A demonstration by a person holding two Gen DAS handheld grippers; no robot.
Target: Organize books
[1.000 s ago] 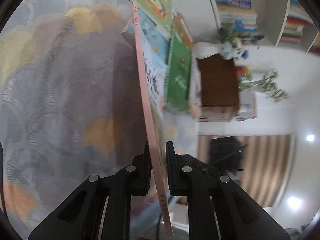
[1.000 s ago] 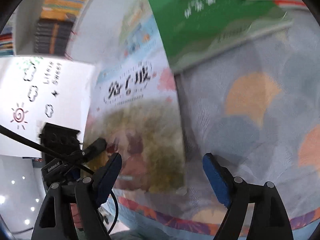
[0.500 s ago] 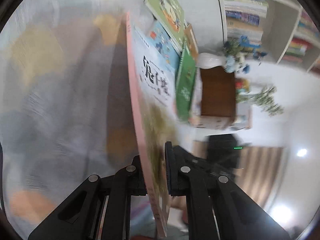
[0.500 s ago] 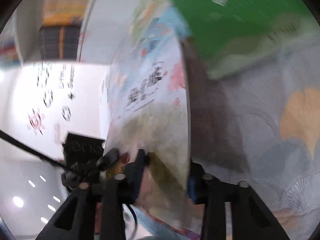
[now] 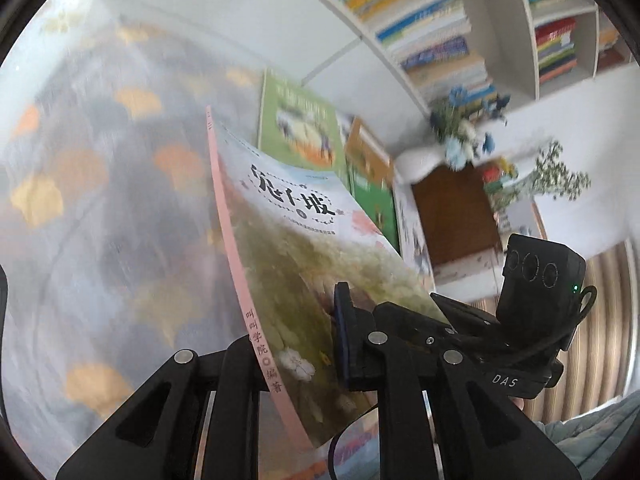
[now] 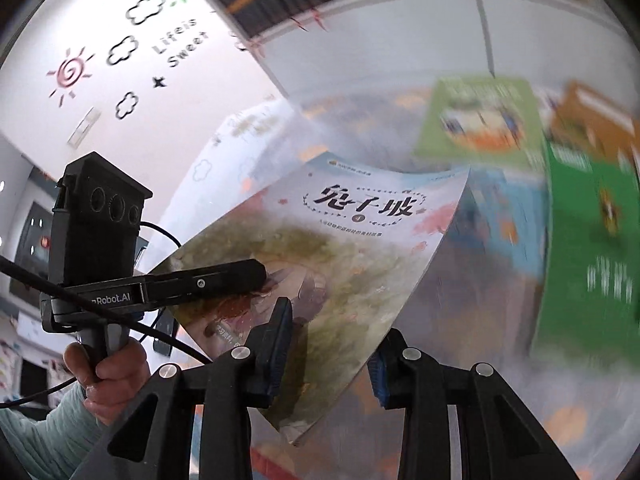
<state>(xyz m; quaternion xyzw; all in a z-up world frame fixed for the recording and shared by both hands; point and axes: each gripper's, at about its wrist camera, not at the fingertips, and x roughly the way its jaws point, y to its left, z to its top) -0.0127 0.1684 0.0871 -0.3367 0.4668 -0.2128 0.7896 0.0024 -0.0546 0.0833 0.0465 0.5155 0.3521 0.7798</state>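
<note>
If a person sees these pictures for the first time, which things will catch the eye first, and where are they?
The eye goes first to the illustrated book with its pink spine, tilted up in the middle of both views and clamped by the left gripper and the right gripper. Behind it, a light green book lies on the patterned cloth, and a white bookshelf full of colourful books fills the top.

Pink-spined picture book [image 5: 304, 264], tilted, lifted above the others
</note>
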